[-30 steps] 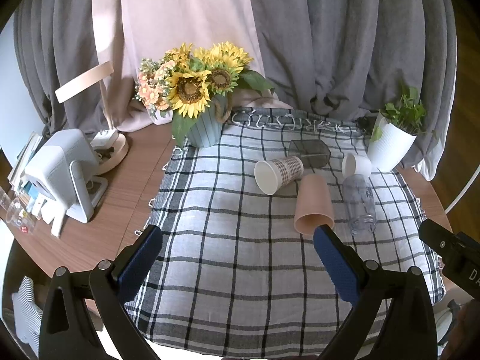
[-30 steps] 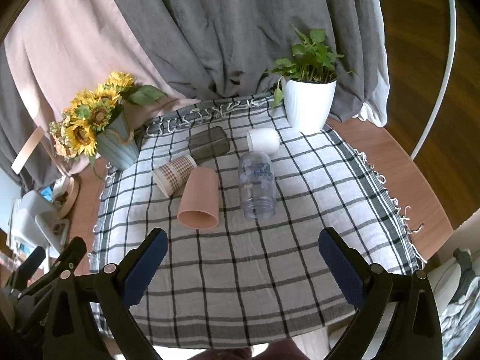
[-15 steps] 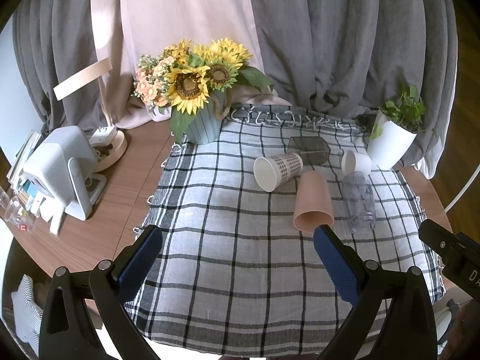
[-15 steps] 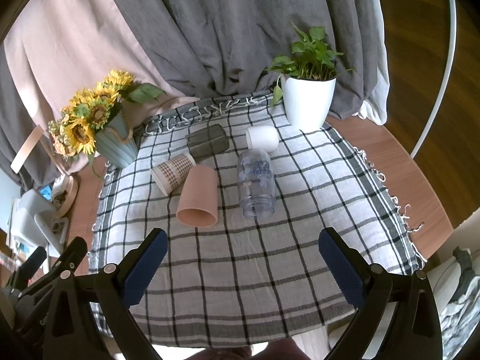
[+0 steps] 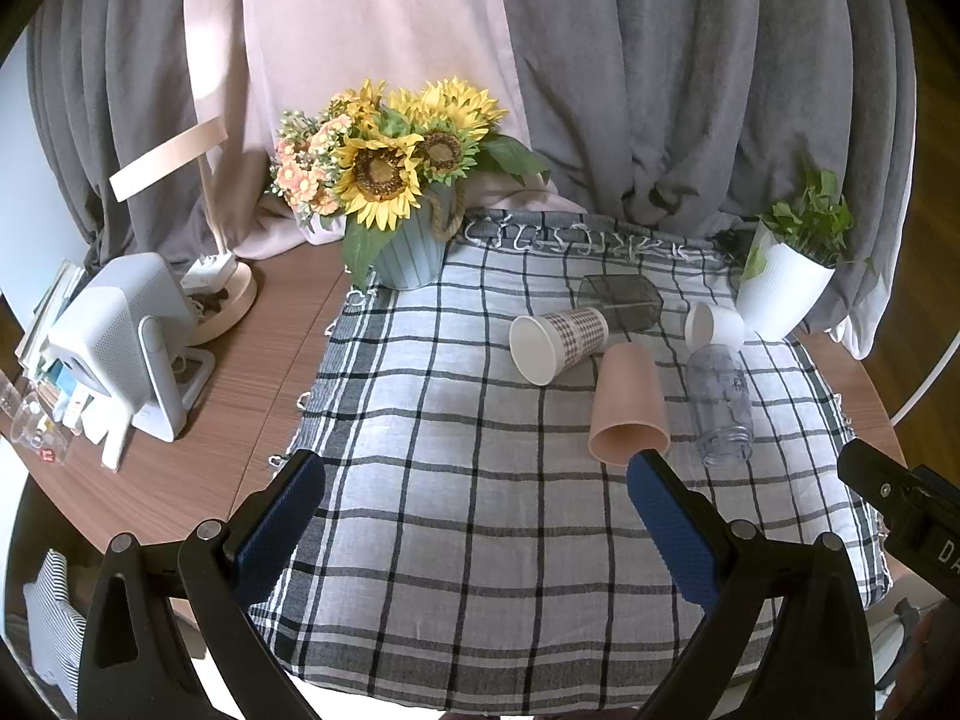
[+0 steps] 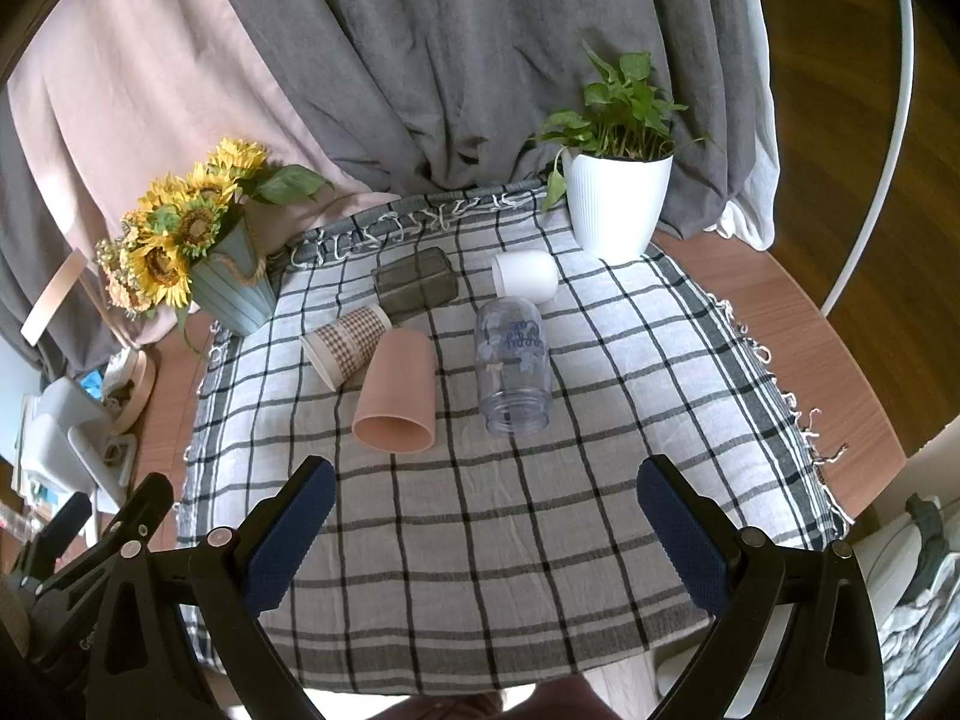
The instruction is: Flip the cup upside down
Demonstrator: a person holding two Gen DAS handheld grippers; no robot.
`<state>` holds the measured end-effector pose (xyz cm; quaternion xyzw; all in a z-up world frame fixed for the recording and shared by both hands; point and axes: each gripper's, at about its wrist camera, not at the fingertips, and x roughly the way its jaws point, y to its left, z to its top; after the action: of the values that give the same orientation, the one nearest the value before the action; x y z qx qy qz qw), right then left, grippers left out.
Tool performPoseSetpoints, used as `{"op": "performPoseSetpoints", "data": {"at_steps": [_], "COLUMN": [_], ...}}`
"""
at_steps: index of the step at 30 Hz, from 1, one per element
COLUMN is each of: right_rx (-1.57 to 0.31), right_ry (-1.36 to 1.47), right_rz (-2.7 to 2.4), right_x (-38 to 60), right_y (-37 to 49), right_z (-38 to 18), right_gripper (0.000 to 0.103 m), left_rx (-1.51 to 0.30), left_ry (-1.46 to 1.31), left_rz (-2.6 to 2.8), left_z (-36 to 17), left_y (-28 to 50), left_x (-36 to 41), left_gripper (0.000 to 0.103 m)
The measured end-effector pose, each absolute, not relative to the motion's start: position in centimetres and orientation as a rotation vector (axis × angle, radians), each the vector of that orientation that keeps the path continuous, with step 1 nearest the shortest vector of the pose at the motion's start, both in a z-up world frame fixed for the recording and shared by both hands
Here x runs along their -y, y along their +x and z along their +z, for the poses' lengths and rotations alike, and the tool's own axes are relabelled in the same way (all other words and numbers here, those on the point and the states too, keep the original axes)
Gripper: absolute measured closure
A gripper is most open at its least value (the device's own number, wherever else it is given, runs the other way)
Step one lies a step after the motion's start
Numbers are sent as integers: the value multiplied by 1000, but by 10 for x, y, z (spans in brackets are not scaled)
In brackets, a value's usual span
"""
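Several cups lie on their sides on the checked cloth (image 5: pixel 456 516): a pink cup (image 5: pixel 627 402) (image 6: pixel 399 390) with its mouth toward me, a checked paper cup (image 5: pixel 558 342) (image 6: pixel 348 342), a clear plastic cup (image 5: pixel 720 402) (image 6: pixel 513 360), a small white cup (image 5: pixel 714 327) (image 6: pixel 525 276) and a dark smoky glass (image 5: pixel 621 300) (image 6: pixel 414 285). My left gripper (image 5: pixel 474 516) is open and empty above the near cloth. My right gripper (image 6: pixel 480 516) is open and empty, well short of the cups.
A sunflower vase (image 5: pixel 408 240) (image 6: pixel 231 288) stands at the cloth's far left corner, a white potted plant (image 5: pixel 780 288) (image 6: pixel 618 204) at the far right. A white device (image 5: pixel 120 336) and a lamp base (image 5: pixel 222 300) sit on the wooden table at left. Curtains hang behind.
Both grippers have drifted slightly; the scene sits a little lower and nearer in the views. The cups have not moved. Both stay open.
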<state>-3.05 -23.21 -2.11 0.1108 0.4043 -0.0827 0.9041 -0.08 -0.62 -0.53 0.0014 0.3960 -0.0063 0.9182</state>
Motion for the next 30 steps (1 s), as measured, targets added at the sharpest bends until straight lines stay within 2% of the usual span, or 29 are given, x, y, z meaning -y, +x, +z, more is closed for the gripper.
{"op": "performPoseSetpoints", "data": {"at_steps": [30], "right_rx": [-842], "right_ry": [228], "right_rz": [-171], "right_x": [233], "right_y": [-29], "right_z": [-23], "right_gripper": [2], "left_rx": [-822], "left_ry": [0], "left_rz": [-13], "left_z": [-10], "left_y": [-1], "left_x": [5], "left_gripper": [0]}}
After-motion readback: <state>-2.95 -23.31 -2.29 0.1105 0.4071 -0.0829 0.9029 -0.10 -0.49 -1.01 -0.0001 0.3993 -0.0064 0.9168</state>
